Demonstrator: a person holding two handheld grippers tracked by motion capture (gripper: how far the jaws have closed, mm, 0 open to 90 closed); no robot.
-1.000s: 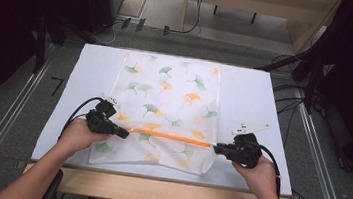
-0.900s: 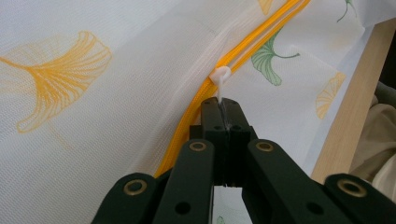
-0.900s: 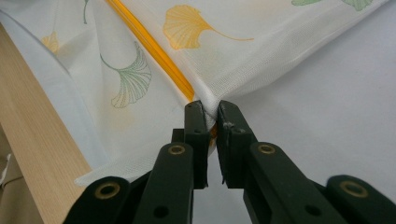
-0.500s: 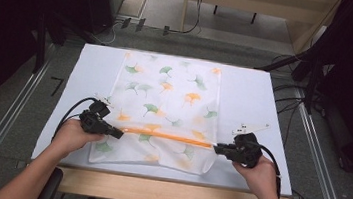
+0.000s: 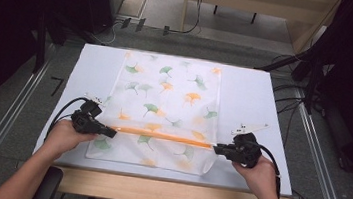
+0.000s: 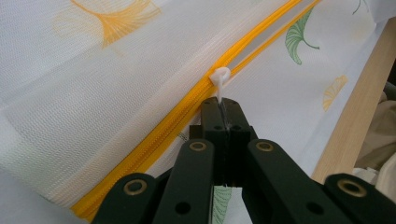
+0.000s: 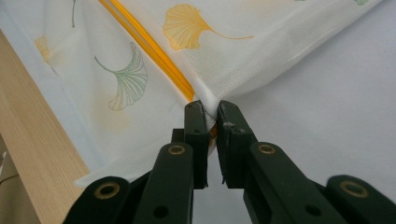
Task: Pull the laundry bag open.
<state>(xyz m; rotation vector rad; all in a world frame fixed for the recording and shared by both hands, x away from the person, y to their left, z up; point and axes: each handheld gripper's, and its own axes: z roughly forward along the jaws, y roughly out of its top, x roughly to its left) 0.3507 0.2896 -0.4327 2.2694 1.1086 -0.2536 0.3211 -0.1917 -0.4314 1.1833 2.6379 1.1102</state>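
A white mesh laundry bag printed with ginkgo leaves (image 5: 166,109) lies flat on the pale worktop (image 5: 250,98). Its orange zipper (image 5: 162,136) runs left to right near the front edge. The left hand-held gripper (image 6: 223,106) is clenched on the white zipper pull (image 6: 219,77) at the zipper's left end. The right hand-held gripper (image 7: 210,112) pinches the bag's right corner. How far the slit gapes is hard to make out.

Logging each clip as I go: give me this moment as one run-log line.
left gripper: shut on zipper pull | right gripper: shut on bag edge | mesh bag: flat on table | zipper: part open
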